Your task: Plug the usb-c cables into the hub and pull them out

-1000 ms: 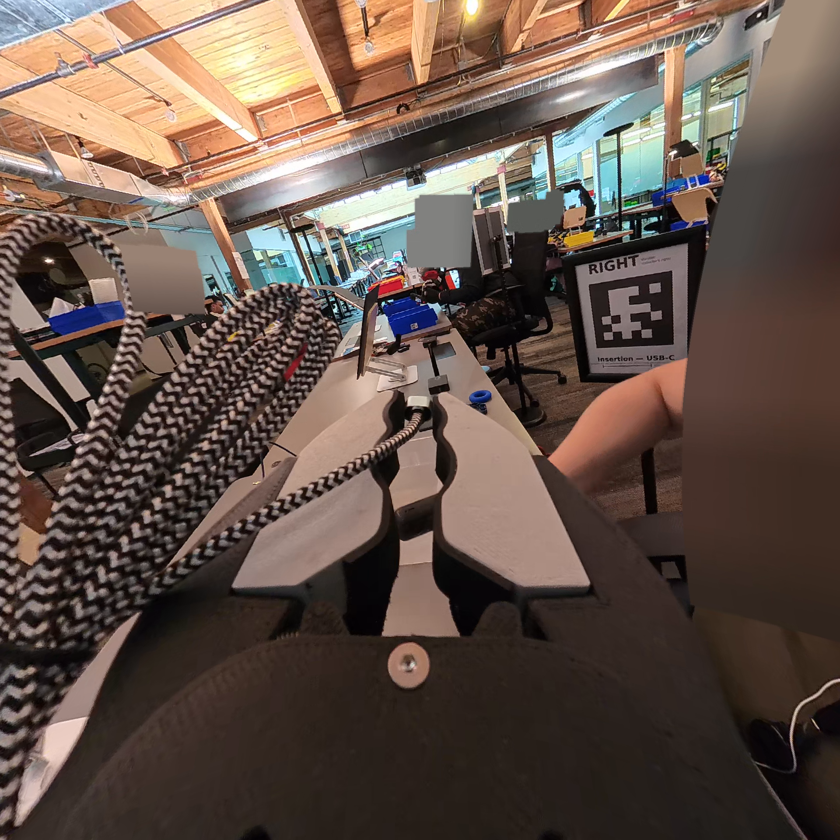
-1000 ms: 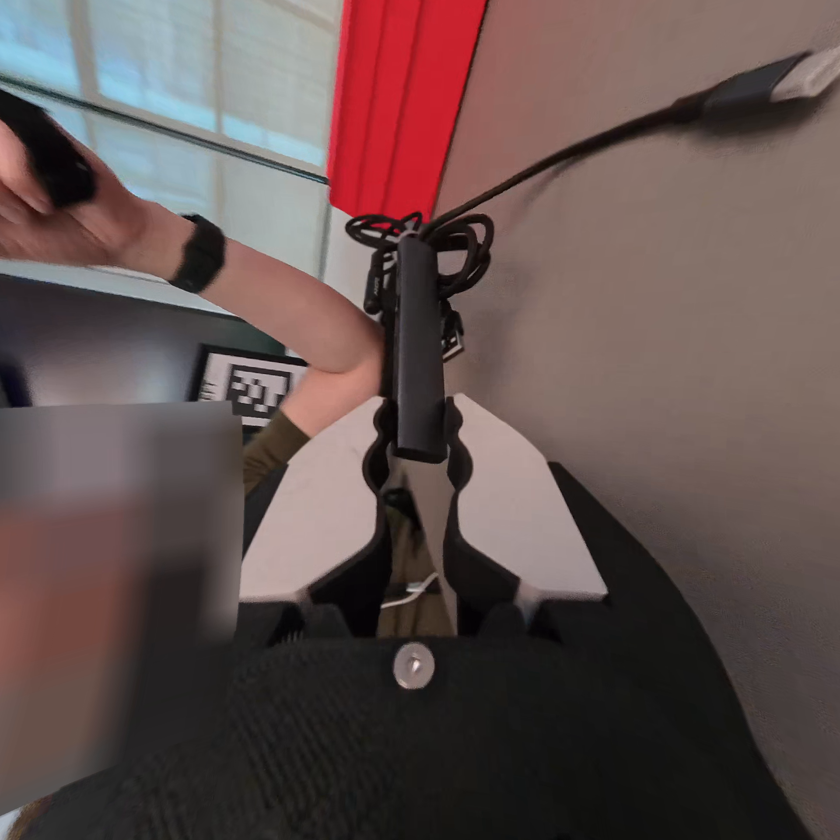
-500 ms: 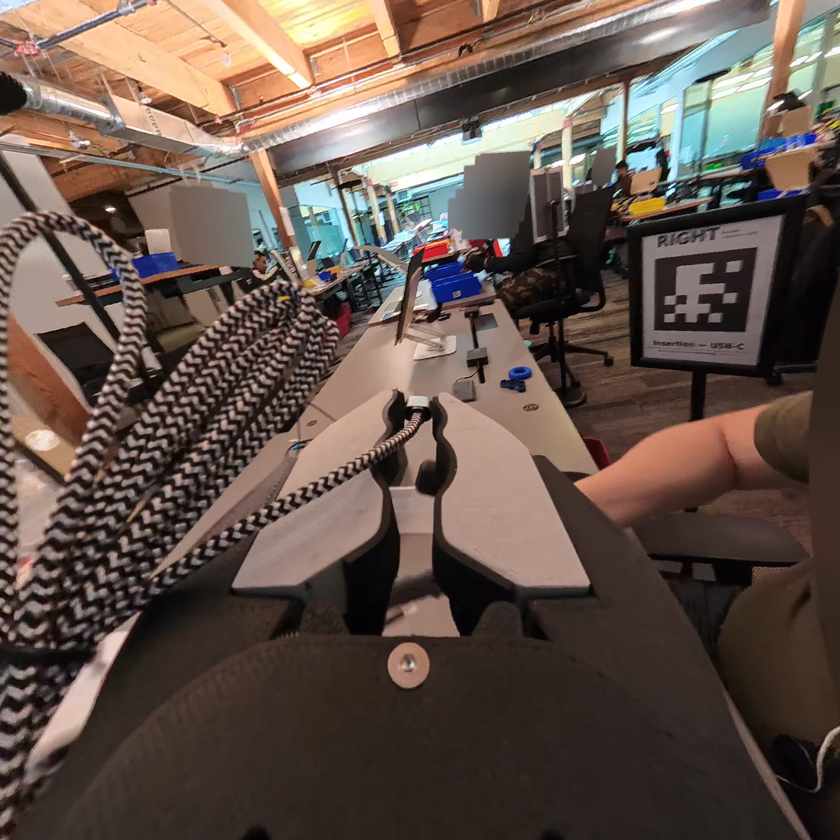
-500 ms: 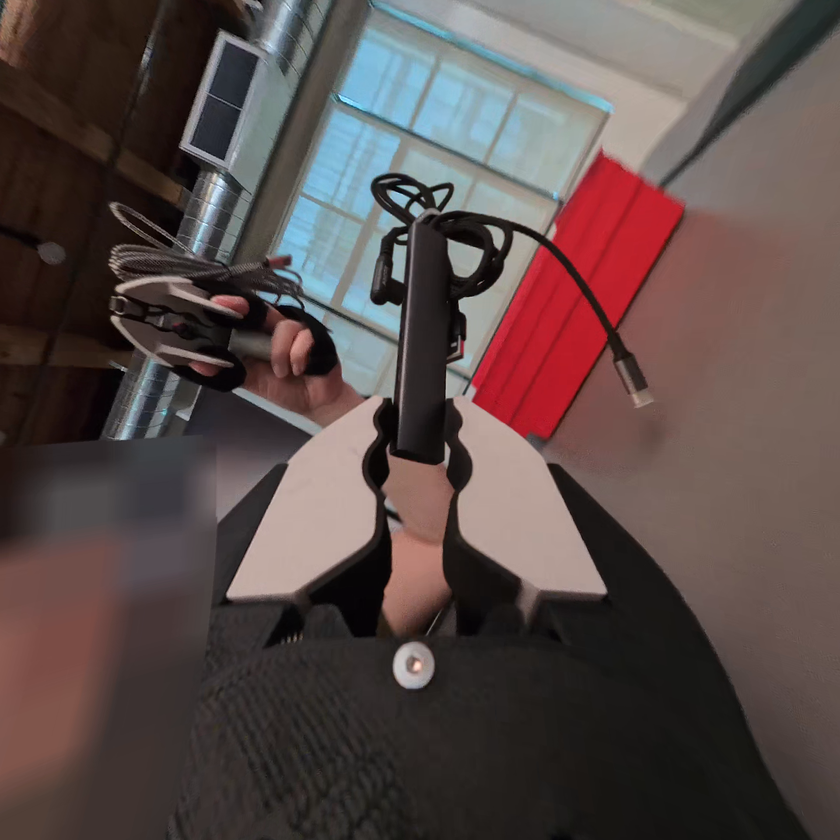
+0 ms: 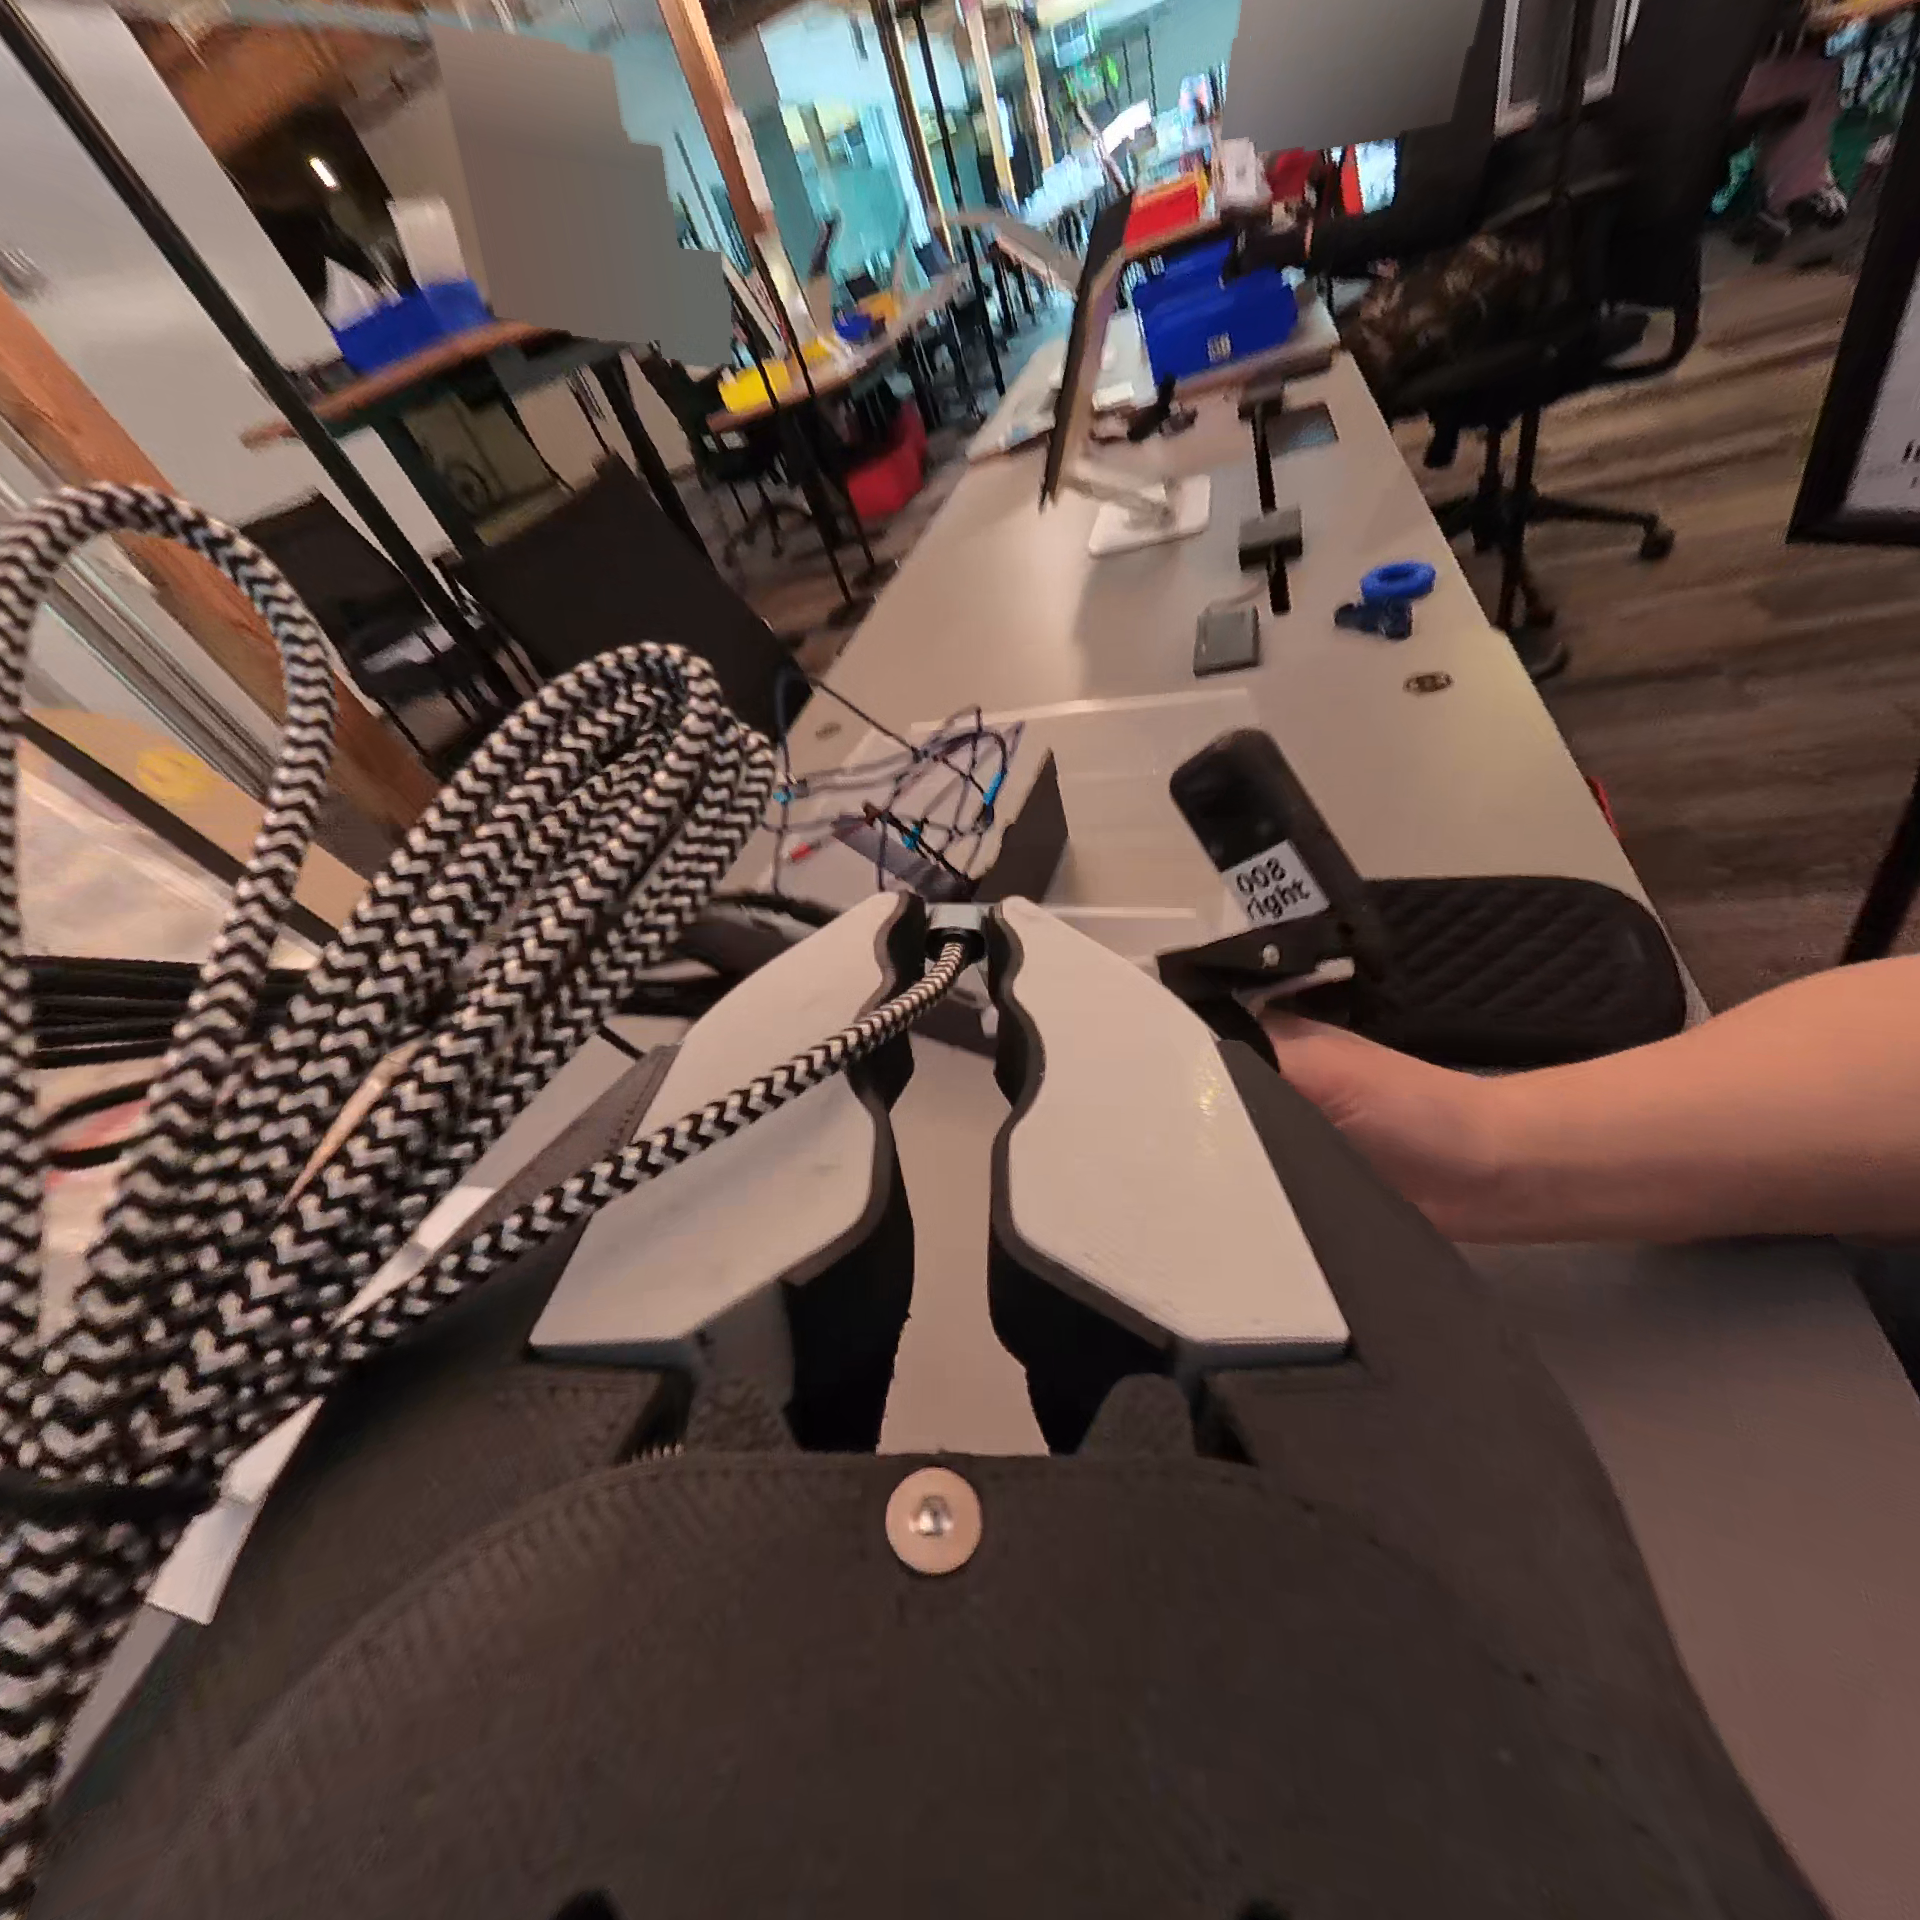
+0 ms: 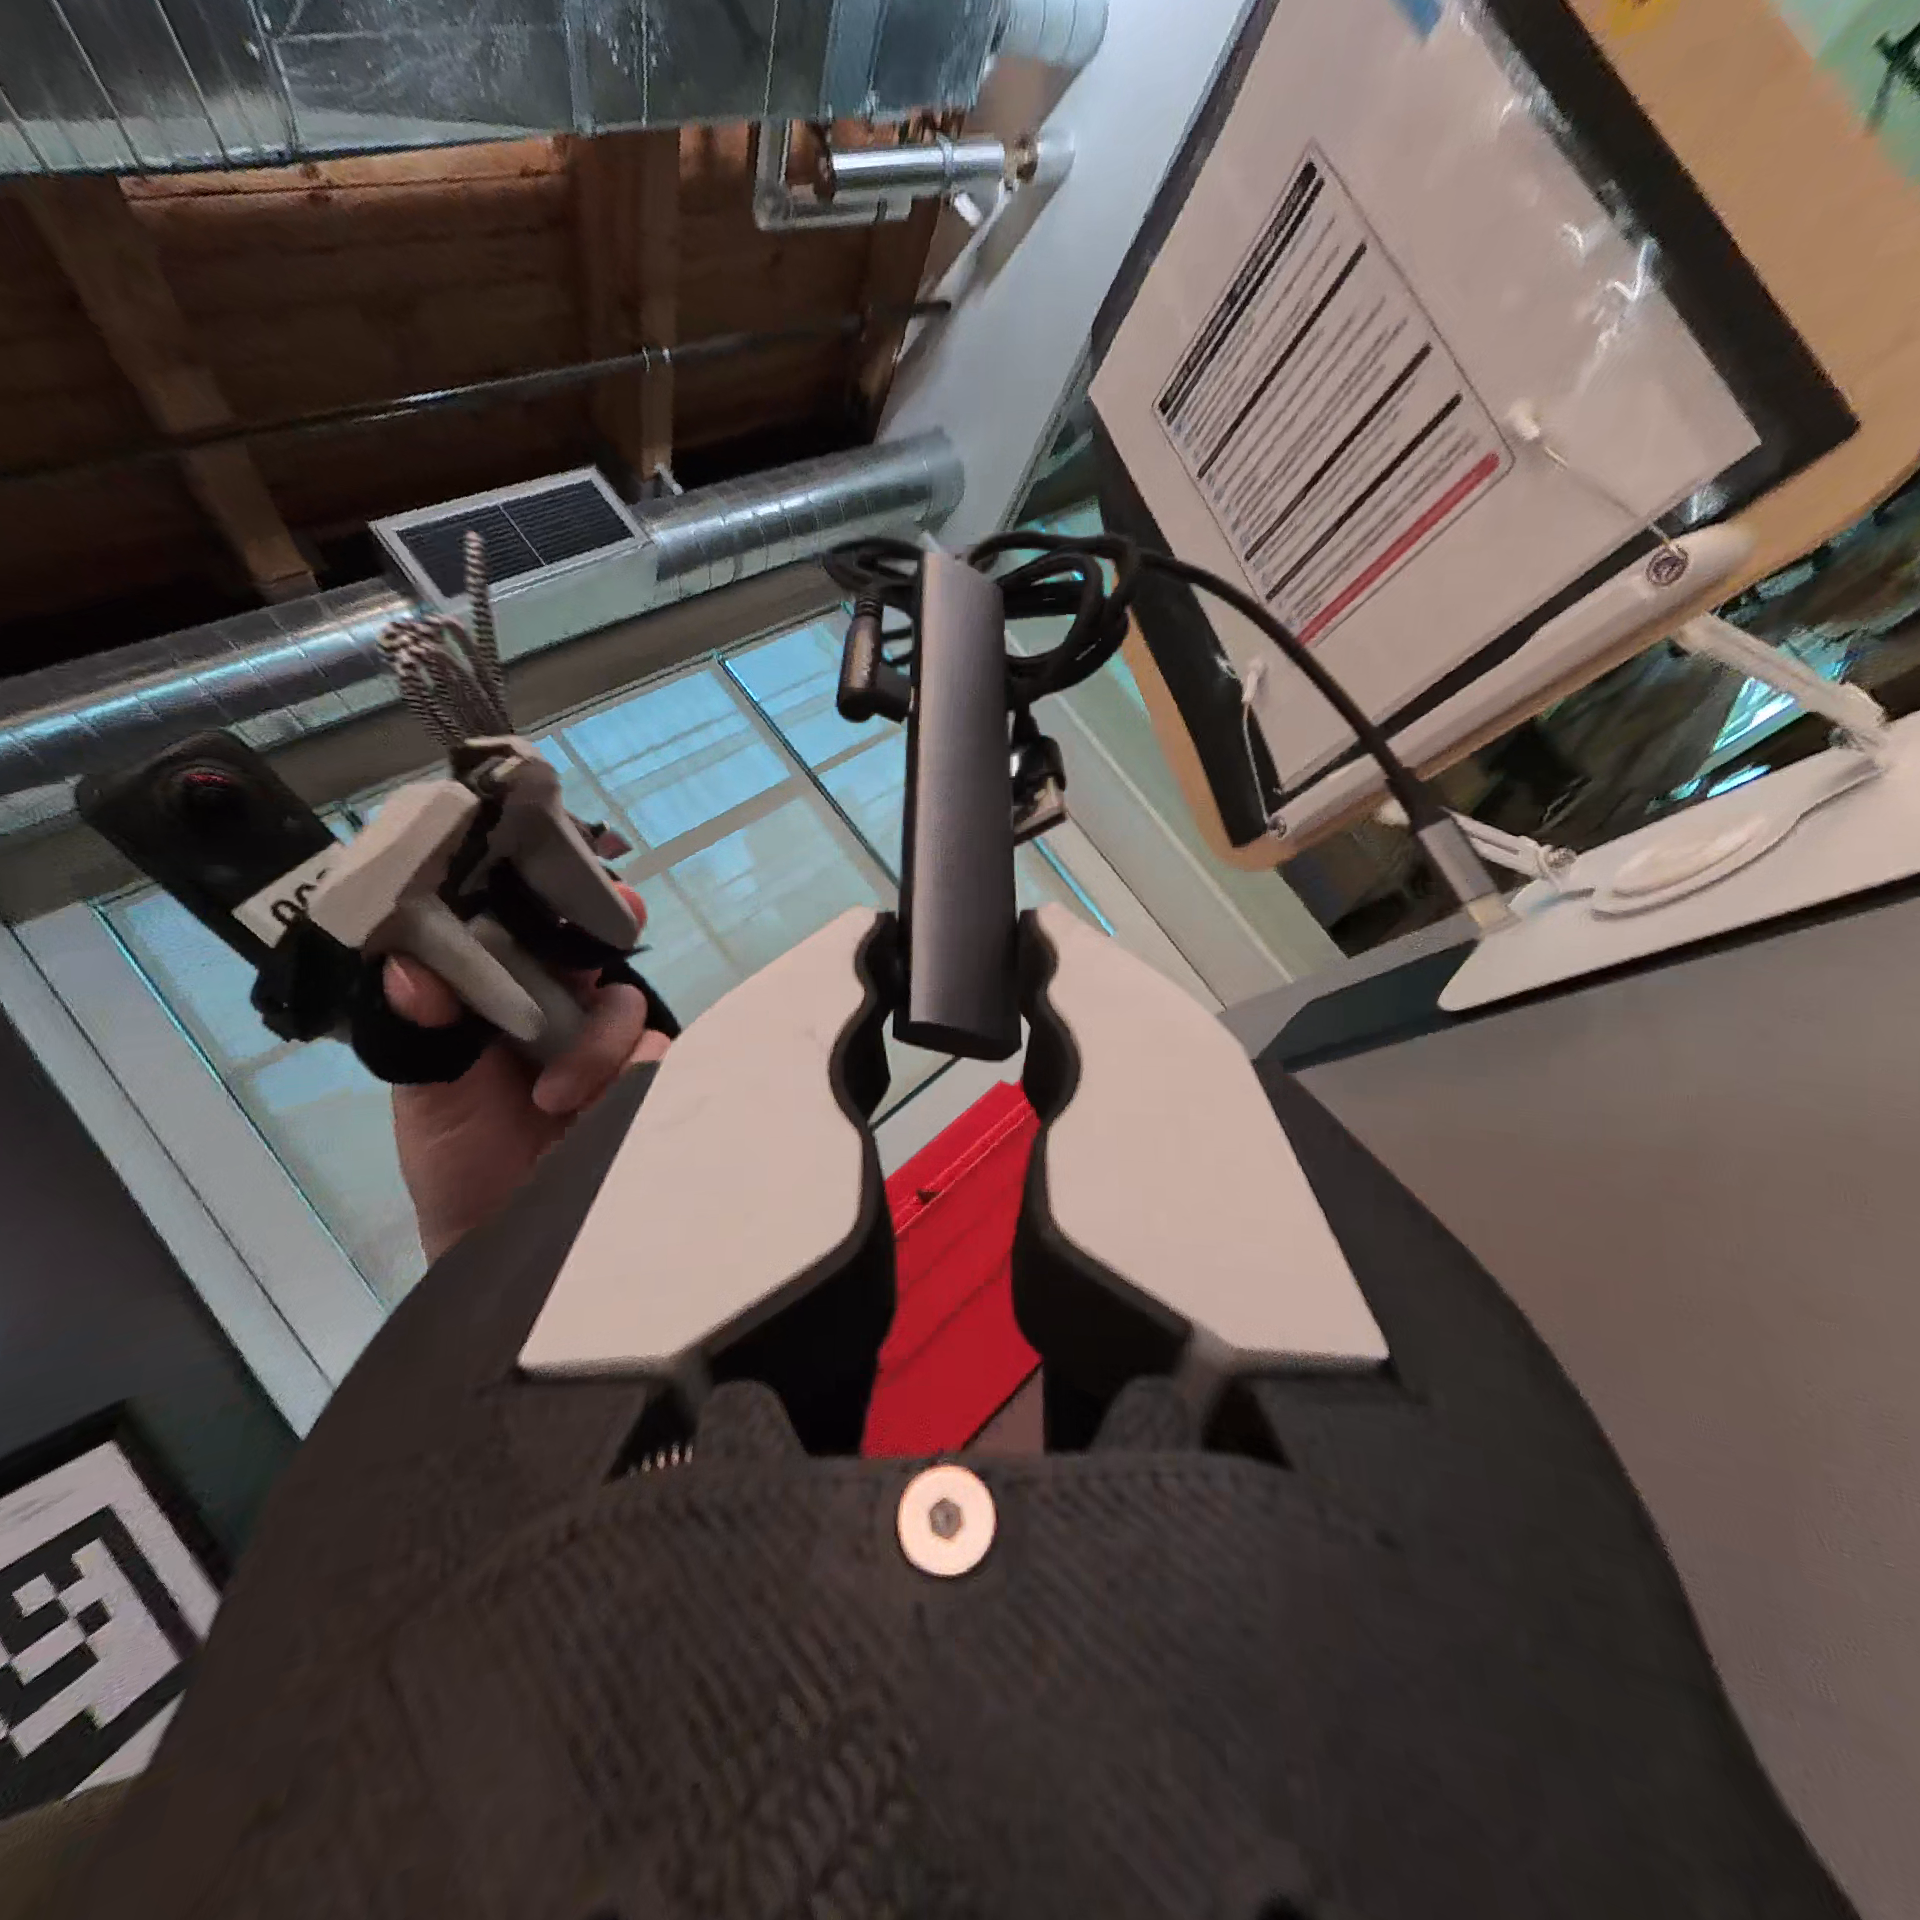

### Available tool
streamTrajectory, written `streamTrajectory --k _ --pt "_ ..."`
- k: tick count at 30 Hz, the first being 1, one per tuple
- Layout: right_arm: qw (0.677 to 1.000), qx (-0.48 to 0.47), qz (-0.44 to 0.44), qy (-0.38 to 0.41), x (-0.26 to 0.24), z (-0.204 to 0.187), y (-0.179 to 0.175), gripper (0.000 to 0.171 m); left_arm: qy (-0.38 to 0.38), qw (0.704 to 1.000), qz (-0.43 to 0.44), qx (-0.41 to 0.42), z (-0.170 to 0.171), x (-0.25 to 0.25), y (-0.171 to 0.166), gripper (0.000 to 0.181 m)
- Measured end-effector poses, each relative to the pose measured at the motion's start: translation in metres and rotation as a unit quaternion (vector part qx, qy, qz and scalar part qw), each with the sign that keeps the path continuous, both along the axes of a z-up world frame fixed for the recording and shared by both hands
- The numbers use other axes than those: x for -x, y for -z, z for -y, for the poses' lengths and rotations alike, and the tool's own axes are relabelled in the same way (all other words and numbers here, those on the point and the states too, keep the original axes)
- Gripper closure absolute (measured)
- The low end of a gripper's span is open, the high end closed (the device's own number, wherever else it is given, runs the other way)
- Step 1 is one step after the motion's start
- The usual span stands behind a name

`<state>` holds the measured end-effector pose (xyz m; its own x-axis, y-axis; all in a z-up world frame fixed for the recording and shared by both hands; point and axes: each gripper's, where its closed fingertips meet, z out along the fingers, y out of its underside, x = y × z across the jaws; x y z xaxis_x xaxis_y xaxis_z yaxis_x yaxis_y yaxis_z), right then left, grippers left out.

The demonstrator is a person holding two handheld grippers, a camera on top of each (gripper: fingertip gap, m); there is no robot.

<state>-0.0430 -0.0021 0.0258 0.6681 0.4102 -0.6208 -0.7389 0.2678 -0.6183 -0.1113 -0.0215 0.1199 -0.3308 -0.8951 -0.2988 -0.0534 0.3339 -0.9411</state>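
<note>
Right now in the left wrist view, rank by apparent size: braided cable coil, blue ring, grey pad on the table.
1. braided cable coil, though it sits nearest the camera
2. grey pad
3. blue ring; the last two look close and lie far off, so unsure.

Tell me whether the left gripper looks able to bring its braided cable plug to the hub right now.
Probably yes: the left gripper, shut on the braided cable plug, is beside the hub in the right gripper, nothing between them.

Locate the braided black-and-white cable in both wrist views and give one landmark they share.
Left wrist view: braided cable coils over the left half, its plug end pinched at the left gripper tips, centre.
Right wrist view: a small bundle at upper left, above the distant left gripper.
Shared landmark: the left gripper itself.
</note>
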Motion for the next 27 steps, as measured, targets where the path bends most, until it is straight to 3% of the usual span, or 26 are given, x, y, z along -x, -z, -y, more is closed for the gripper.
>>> streamTrajectory --k 16,27 --pt "0.988 -0.025 -0.149 -0.024 0.018 -0.027 0.026 0.148 -0.034 0.988 -0.129 -0.08 -0.022 -0.022 0.061 0.171" --pt "0.996 -0.016 -0.079 0.043 0.015 -0.032 0.026 0.148 -0.087 0.973 -0.143 -0.16 -0.045 -0.024 0.071 0.171"
